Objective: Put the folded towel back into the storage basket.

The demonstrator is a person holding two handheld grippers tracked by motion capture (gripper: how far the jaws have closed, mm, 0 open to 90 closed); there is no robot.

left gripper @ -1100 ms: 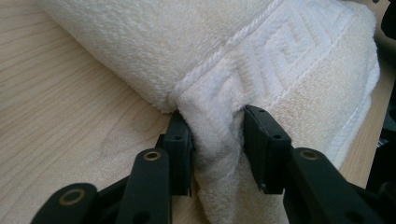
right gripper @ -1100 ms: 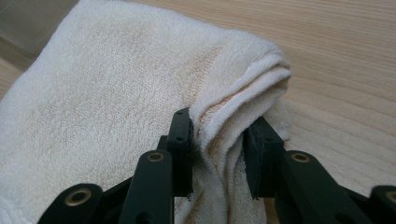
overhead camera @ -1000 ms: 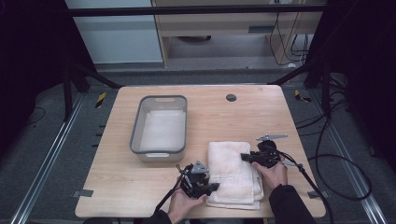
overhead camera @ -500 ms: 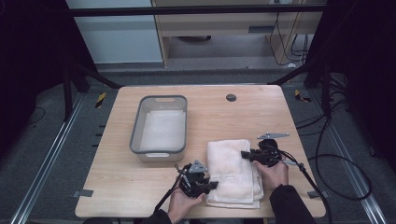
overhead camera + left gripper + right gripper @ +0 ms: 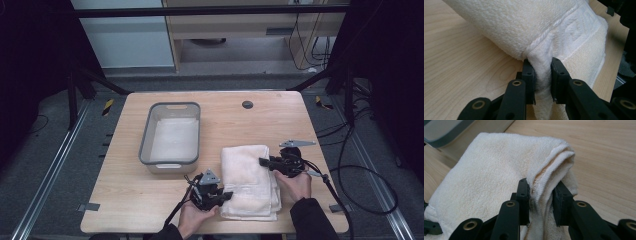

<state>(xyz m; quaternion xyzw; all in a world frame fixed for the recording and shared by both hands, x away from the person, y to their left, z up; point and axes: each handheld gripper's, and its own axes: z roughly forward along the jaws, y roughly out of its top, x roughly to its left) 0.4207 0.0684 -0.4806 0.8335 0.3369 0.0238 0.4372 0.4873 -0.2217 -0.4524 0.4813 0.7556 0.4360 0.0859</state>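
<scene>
Against the picture from a second ago, the left claw [image 5: 226, 195] has finished closing: its jaws have just been closing on the near left edge of the folded towel [image 5: 249, 177] and now pinch a ridge of cloth between them. The right claw [image 5: 264, 162] has hardly changed; it is clamped on the towel's far right corner, and both hands sit about where they were. The towel lies in the same spot on the table [image 5: 130, 200].

The left gripper view shows what the high view cannot: the pads [image 5: 529, 72] squeeze a hemmed, woven band of the towel [image 5: 524, 22], the cloth bunching upward just ahead of the jaws. The right gripper view shows the layered fold at the corner [image 5: 554, 155] standing up between the pads [image 5: 524, 192], with the rest of the towel [image 5: 486, 170] spreading away to that claw's left. The high view alone shows both hands at once, one claw at each side of the towel.

The towel lies flat between the two claws, its long axis running from the near table edge away from the person. Beyond the left claw, well apart, stands a grey tub [image 5: 146, 145] with a white cloth [image 5: 174, 137] inside.
</scene>
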